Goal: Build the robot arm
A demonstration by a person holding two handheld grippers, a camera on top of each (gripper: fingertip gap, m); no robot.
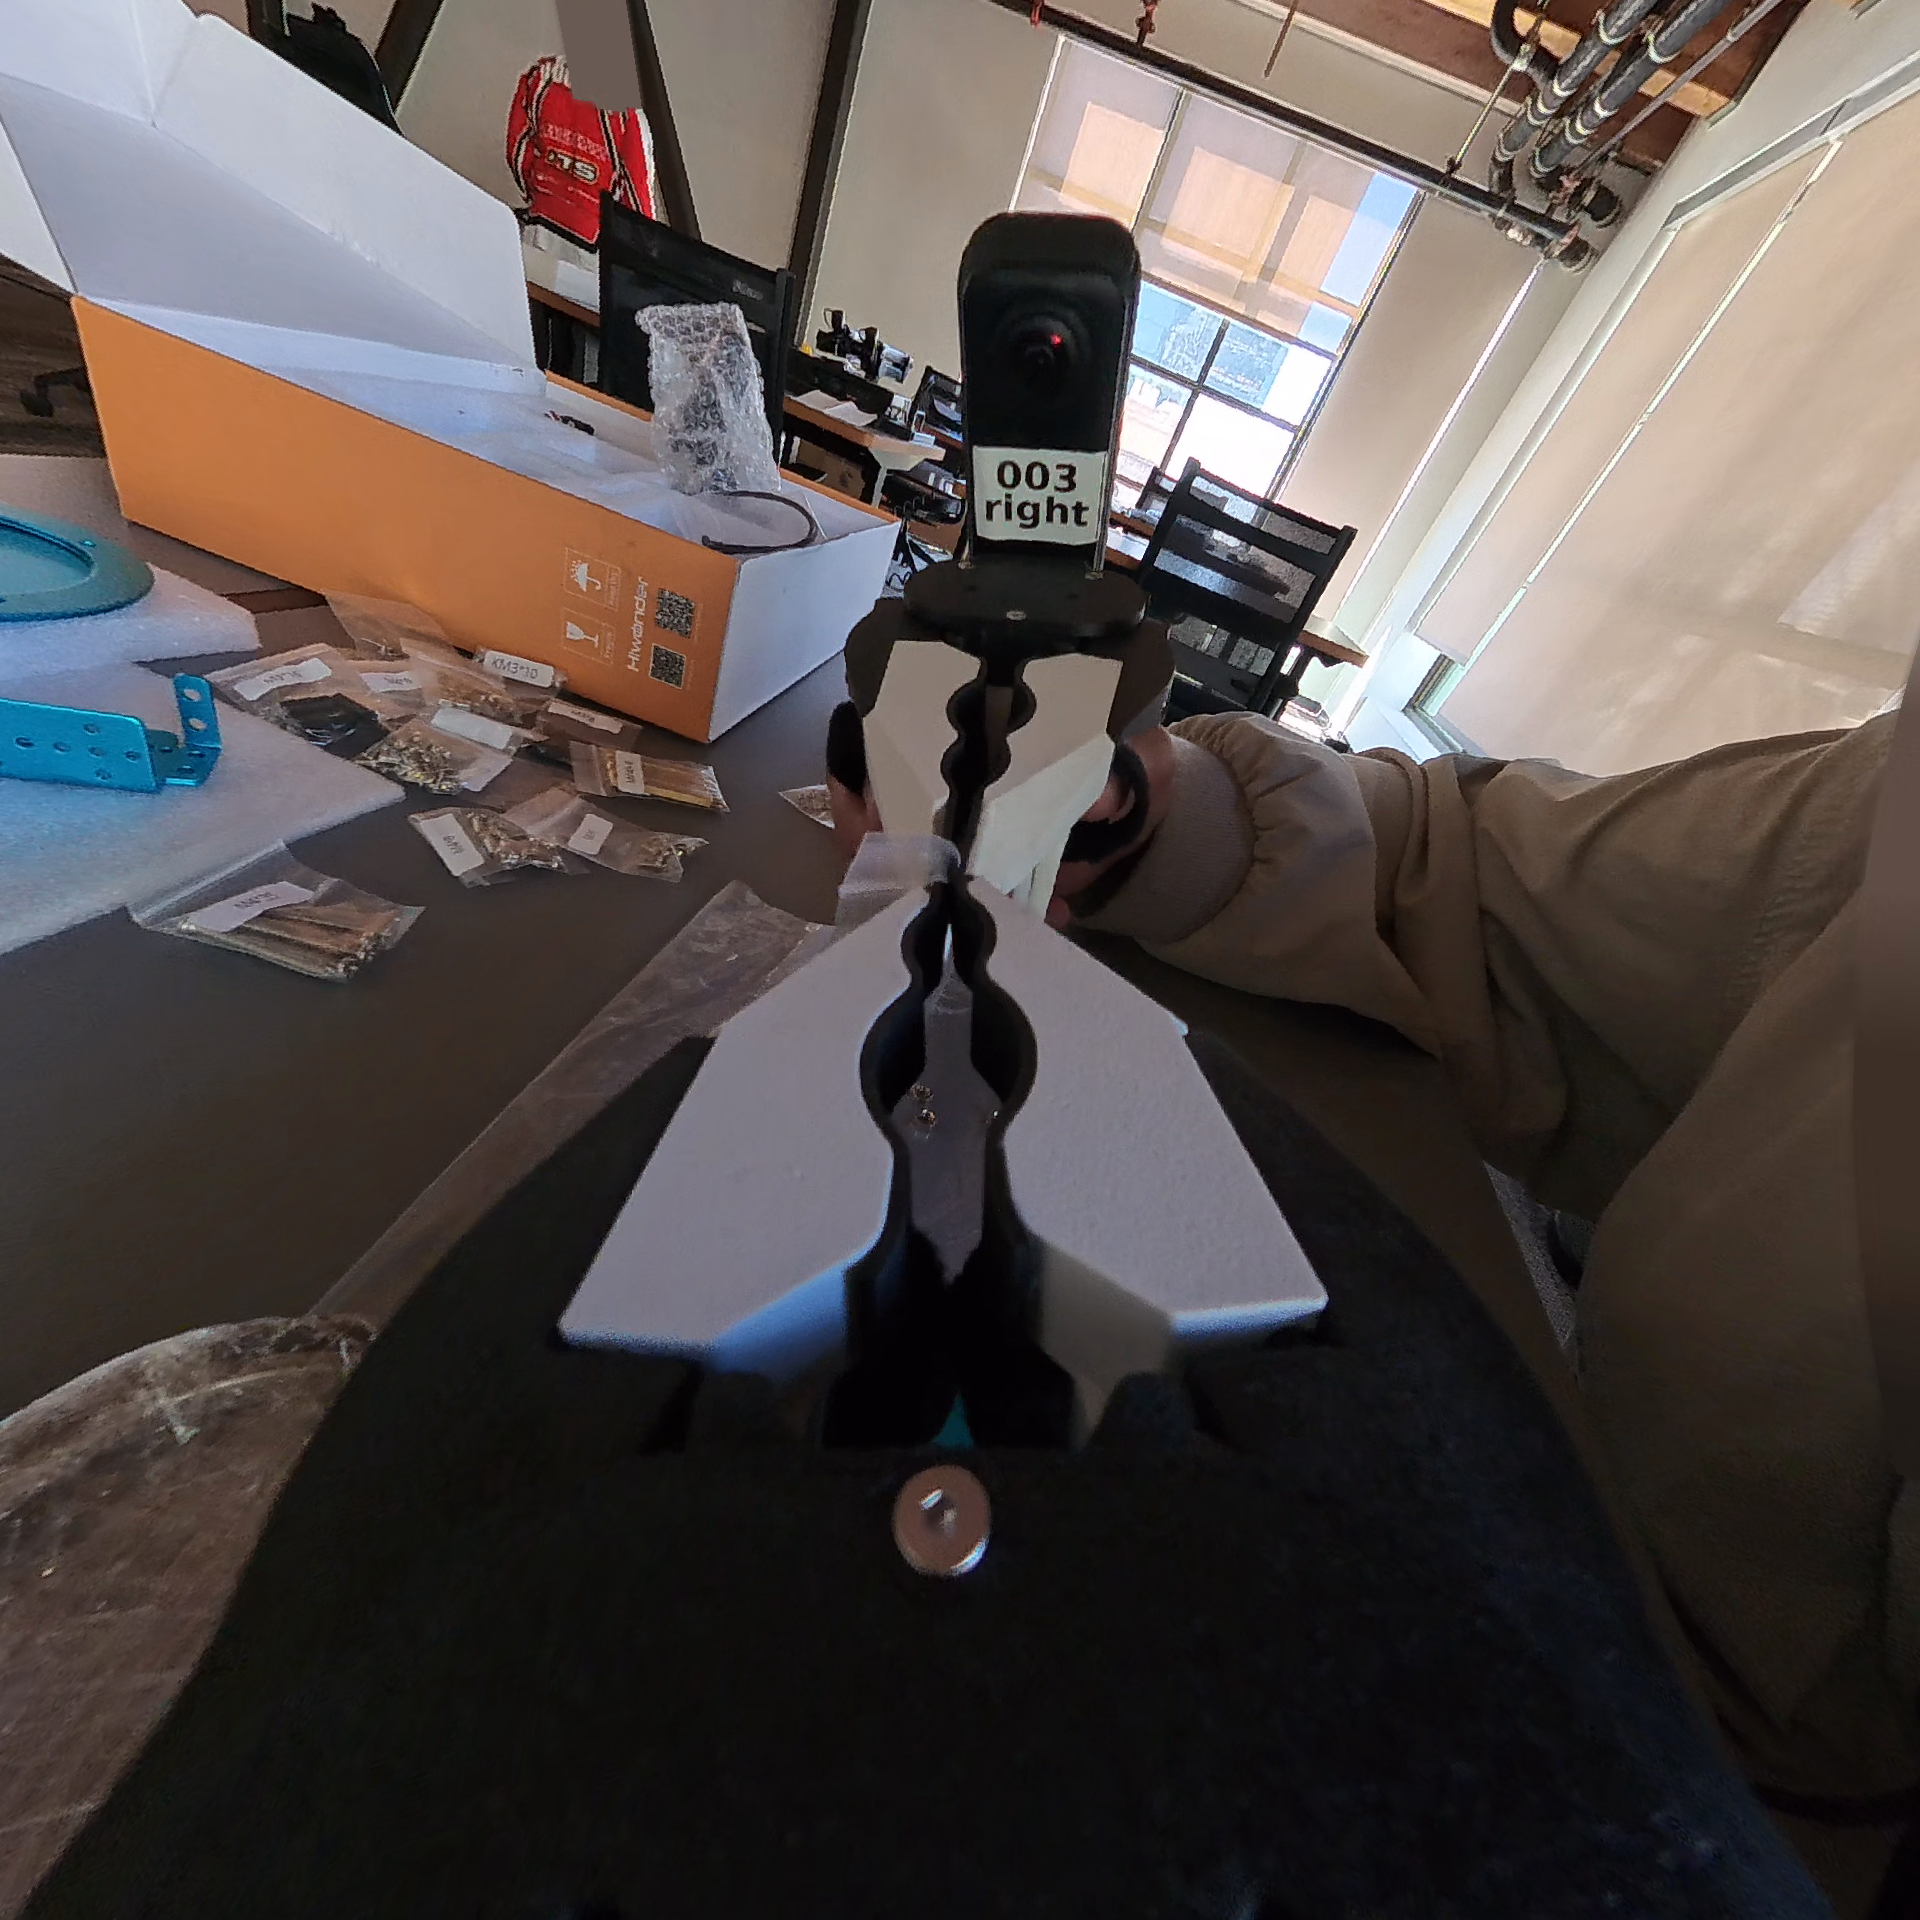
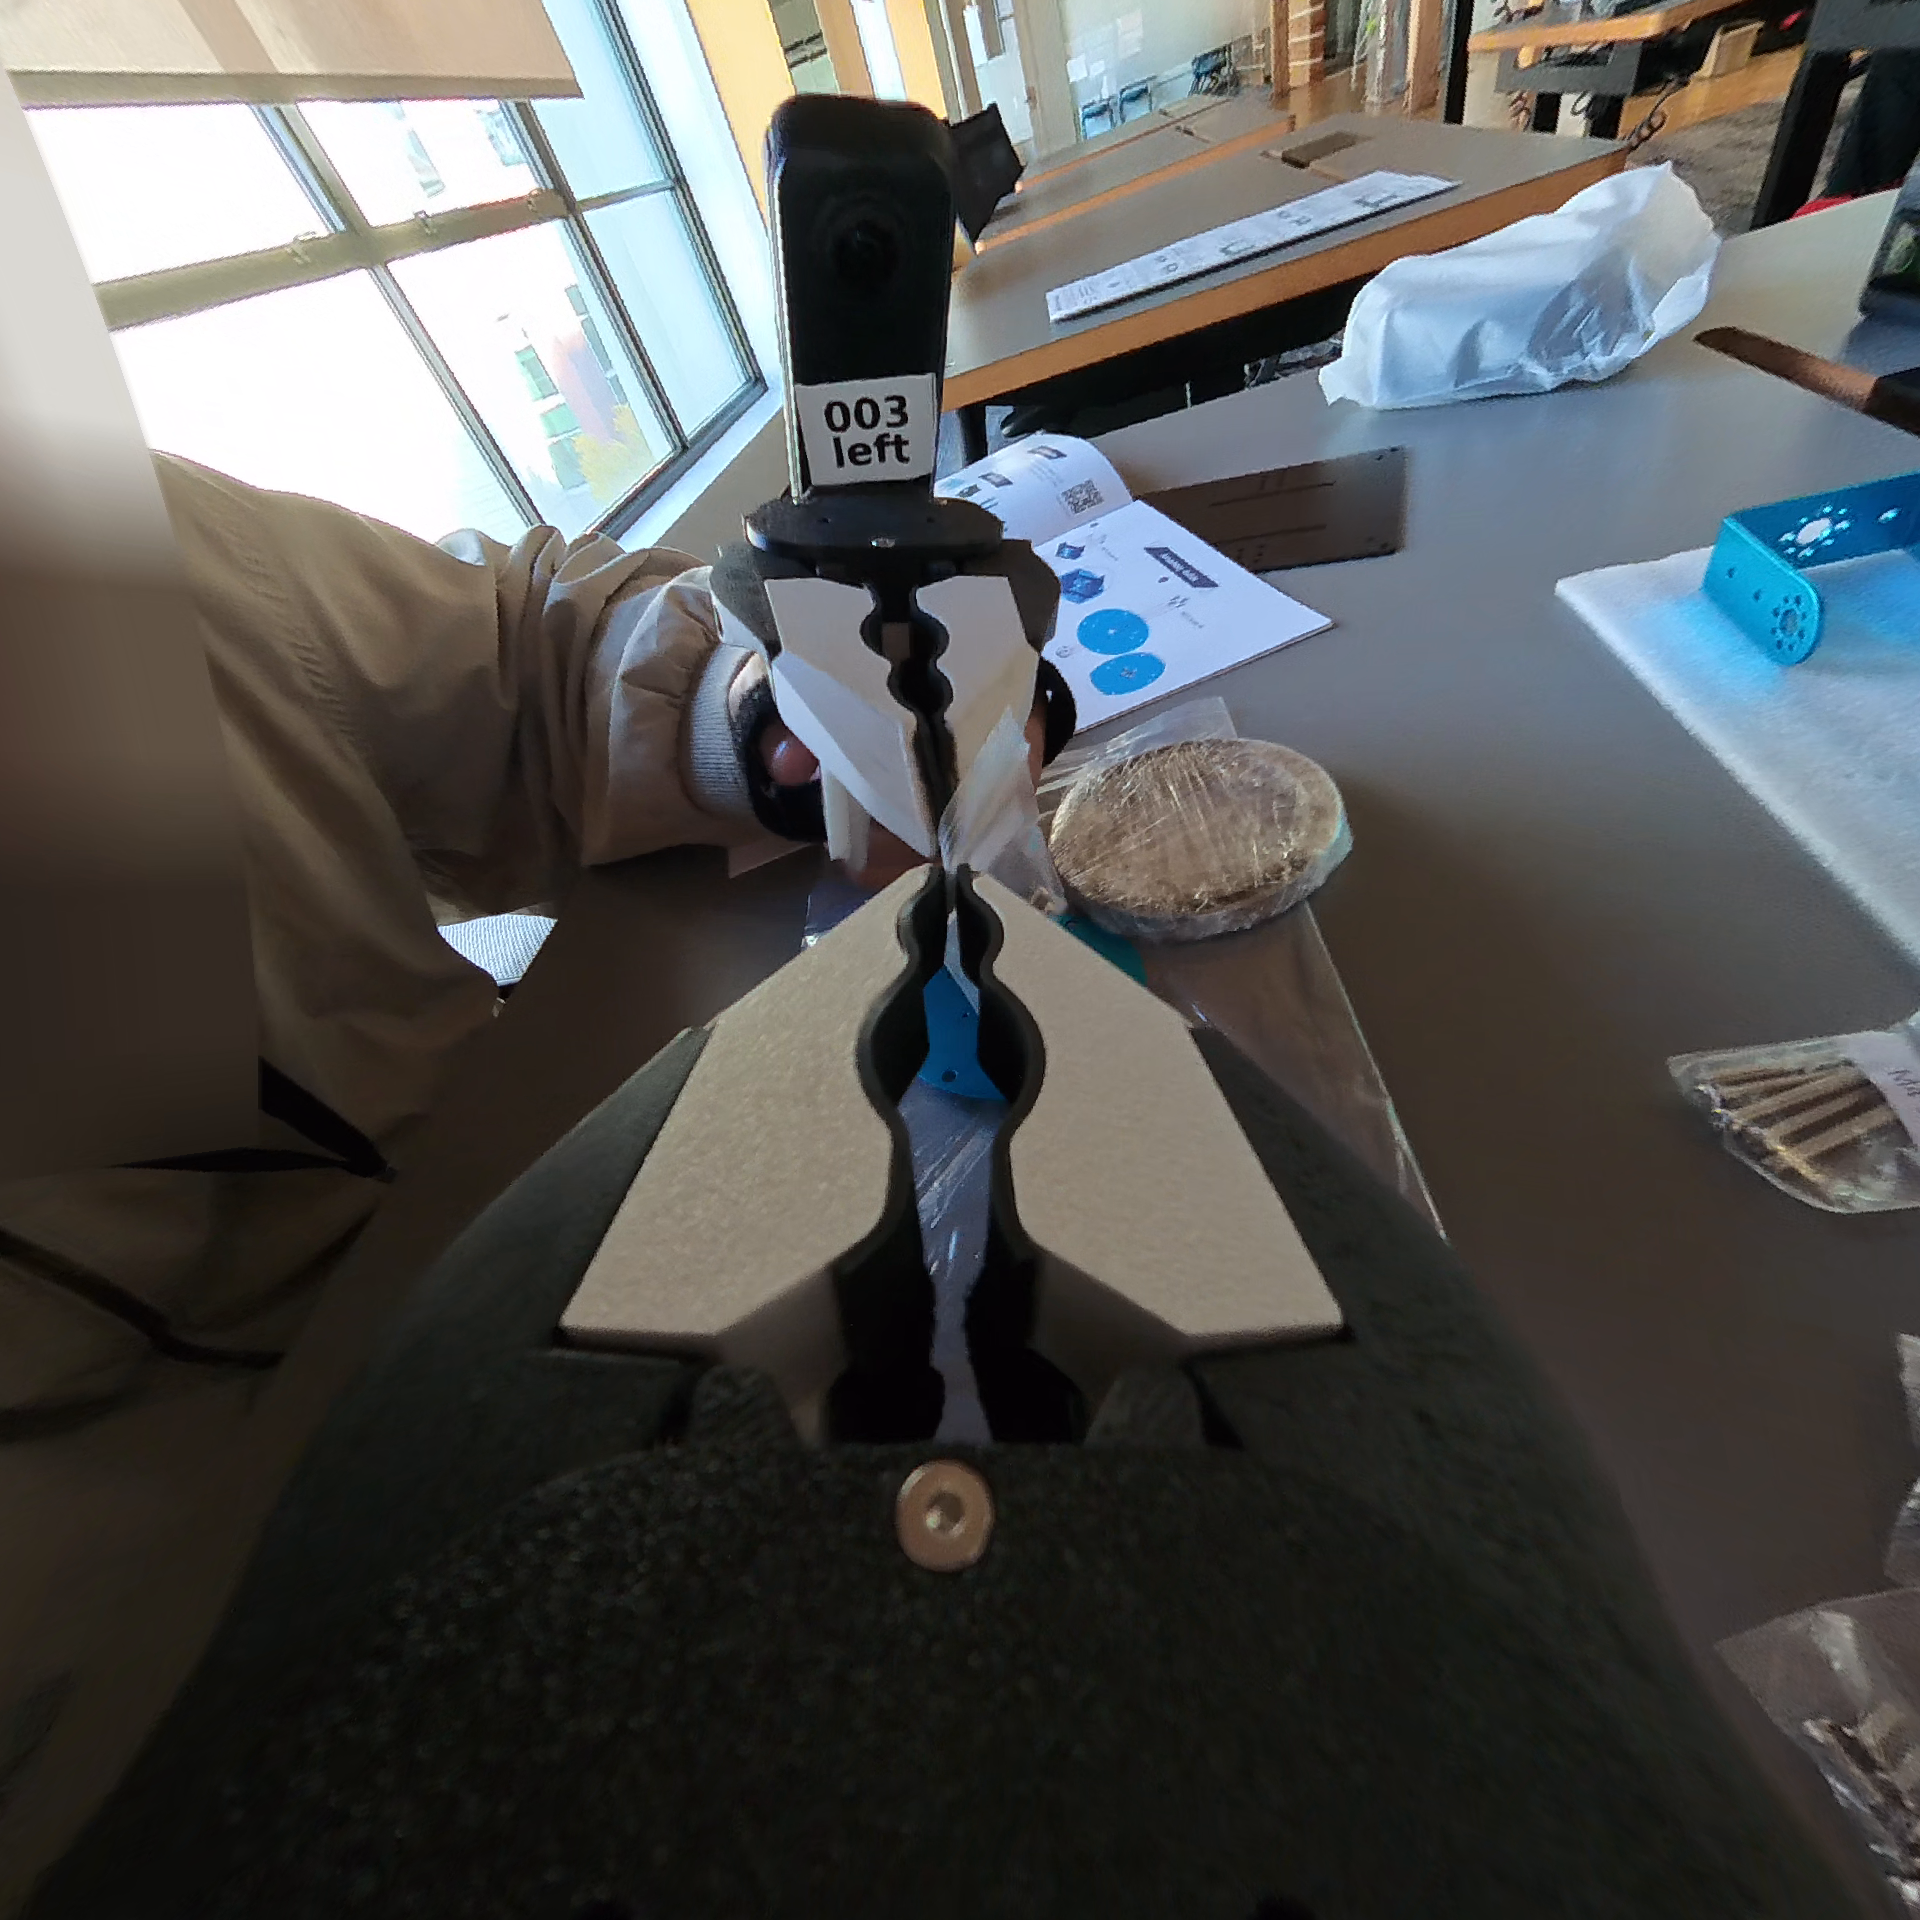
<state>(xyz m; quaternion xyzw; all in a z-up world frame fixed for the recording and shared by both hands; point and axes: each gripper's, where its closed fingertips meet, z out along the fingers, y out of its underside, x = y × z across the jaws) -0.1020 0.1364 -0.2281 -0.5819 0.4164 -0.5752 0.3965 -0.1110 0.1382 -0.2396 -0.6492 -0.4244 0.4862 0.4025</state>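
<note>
A grey table point(image 2: 1507, 831) is seen strewn with parts, an open orange and white box point(image 1: 416, 488) lying at its far side. A long clear plastic bag point(image 2: 1278, 997) is stretched flat along the table, its long axis running between the two facing grippers. The left gripper point(image 1: 951, 883) is pressed together on one corner of it; the right gripper point(image 2: 945, 883) is likewise closed on it. A wrapped round disc point(image 2: 1195, 831) is set just beside the bag.
</note>
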